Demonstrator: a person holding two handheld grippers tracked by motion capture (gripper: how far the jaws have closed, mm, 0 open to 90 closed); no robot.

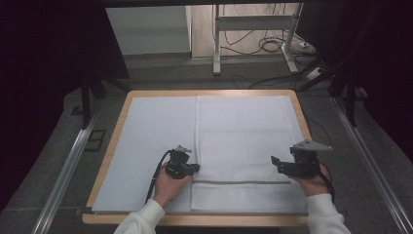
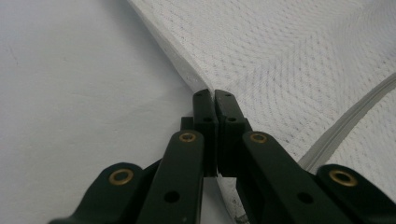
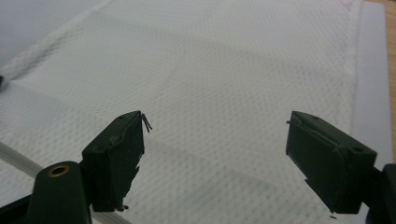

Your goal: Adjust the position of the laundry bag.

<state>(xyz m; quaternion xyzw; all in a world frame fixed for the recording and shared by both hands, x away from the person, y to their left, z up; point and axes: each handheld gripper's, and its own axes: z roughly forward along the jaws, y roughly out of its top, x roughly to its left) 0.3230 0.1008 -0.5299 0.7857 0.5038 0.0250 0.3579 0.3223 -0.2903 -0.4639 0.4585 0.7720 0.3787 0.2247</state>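
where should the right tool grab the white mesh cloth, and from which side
Grip the white mesh cloth at its right edge, near the grey stripe, coming in from the right with one jaw slid under the edge. It lies flat, so only edges offer a pinch. The left tool is shut on the left edge; the right tool is open above the cloth.
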